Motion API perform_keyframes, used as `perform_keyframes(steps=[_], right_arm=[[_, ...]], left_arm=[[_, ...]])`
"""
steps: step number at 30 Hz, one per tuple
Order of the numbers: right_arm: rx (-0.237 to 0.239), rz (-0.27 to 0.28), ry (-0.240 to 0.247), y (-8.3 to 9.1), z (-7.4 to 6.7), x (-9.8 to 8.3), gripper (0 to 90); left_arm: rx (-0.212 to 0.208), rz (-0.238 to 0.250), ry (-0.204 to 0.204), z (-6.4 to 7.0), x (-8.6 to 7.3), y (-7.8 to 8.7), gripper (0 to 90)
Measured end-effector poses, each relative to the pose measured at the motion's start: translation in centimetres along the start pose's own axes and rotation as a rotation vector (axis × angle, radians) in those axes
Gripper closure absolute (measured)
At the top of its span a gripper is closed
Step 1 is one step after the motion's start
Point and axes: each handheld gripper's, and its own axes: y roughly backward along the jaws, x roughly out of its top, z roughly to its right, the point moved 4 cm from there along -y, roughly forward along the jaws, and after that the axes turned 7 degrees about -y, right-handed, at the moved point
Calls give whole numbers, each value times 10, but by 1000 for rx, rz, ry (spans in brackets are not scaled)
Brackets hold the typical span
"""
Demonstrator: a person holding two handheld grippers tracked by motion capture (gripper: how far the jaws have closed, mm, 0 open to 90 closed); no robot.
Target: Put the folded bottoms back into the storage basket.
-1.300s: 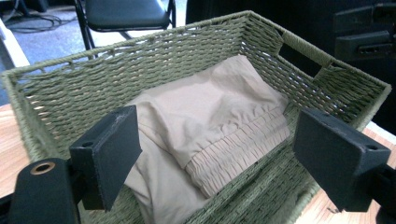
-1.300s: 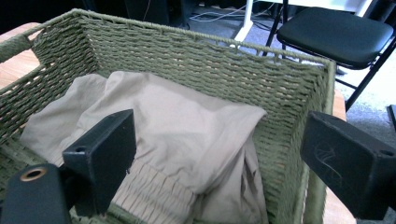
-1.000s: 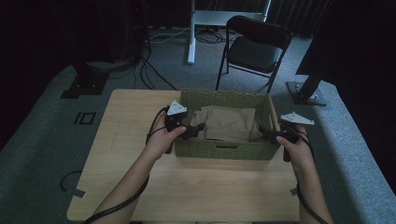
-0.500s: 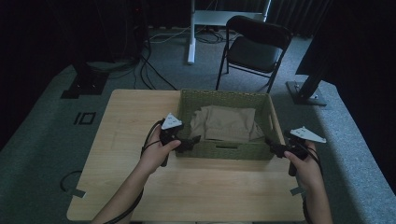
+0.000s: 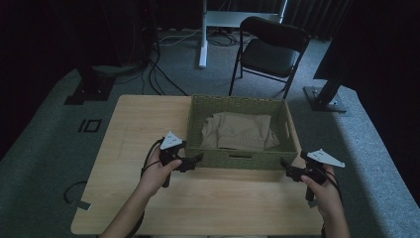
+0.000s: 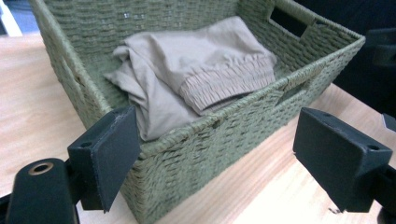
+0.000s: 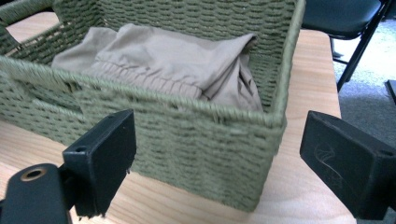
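Note:
A green woven basket (image 5: 237,159) stands on the wooden table (image 5: 143,124), with a folded tan garment (image 5: 240,130) lying inside it. My left gripper (image 5: 195,159) hovers open at the basket's near left corner (image 6: 154,186), its jaws spread wide with nothing between them. My right gripper (image 5: 286,167) is open too, just off the basket's near right corner (image 7: 261,135). The tan garment (image 6: 196,70) shows an elastic hem in the left gripper view, and the same garment (image 7: 173,60) rests against the basket's wall in the right gripper view.
A black folding chair (image 5: 270,47) stands on the grey floor beyond the table. Cables (image 5: 158,74) run across the floor at the back left. A dark stand base (image 5: 322,96) sits at the right. Bare tabletop lies in front of the basket.
Both grippers have drawn back out of the basket toward the near edge of the table and moved apart. The garment stays in the basket.

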Motion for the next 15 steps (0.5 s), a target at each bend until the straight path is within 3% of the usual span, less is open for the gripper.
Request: perform_keyframes(steps=[1, 4, 15], right_arm=[[-2, -3, 2, -1, 1, -3, 105], [-2, -13, -8, -3, 2, -10, 105], [-2, -36, -15, -3, 0, -25, 105]], left_arm=[[-3, -12, 1, 0, -3, 1, 151], [3, 22, 10, 5, -3, 6, 151], [-7, -1, 17, 11, -26, 15, 151]])
